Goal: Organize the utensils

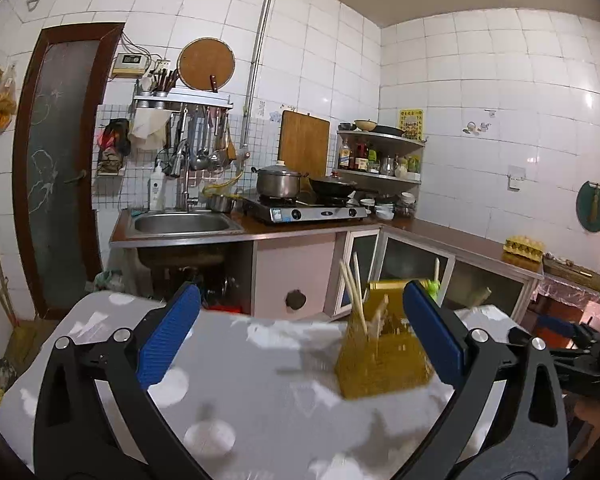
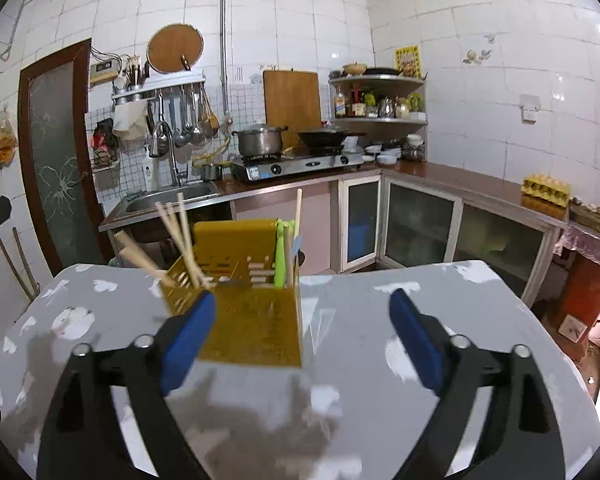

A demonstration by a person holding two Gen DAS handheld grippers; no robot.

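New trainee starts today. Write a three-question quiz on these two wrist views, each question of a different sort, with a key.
1. True or false: the yellow utensil holder lies on its side on the grey table.
2. Multiple choice: what leans out of the holder's left end in the right wrist view? A) chopsticks B) ladles C) knives
3. Fill in: the fingers of the left gripper and the right gripper are both ____, holding nothing.

Key
1. False: it stands upright.
2. A: pale chopsticks.
3. Open.
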